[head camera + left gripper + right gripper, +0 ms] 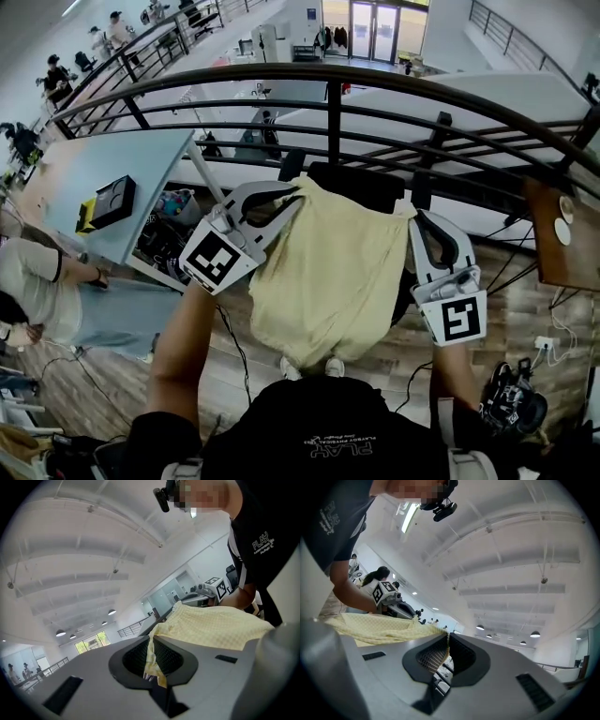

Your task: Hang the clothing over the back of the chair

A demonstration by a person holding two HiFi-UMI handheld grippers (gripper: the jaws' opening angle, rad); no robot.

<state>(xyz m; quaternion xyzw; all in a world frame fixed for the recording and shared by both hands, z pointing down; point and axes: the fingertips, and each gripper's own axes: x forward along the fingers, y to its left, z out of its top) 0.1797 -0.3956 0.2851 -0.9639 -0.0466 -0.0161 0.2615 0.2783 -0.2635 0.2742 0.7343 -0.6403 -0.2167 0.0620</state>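
A pale yellow checked garment (328, 272) hangs spread between my two grippers, held at its top corners in front of me. My left gripper (291, 194) is shut on the left corner, my right gripper (416, 217) on the right corner. Just behind the top edge shows the black chair back (361, 183). In the left gripper view the cloth (211, 625) runs from the closed jaws (152, 660) toward the other gripper. The right gripper view shows the fabric (375, 627) pinched in its jaws (443, 653). The chair's seat is hidden behind the garment.
A curved black railing (328, 80) runs right behind the chair, with a drop to a lower floor beyond. A light blue table (103, 178) and a seated person (37, 281) are at left. A wooden table (562, 234) stands at right, cables and a bag (511, 398) below it.
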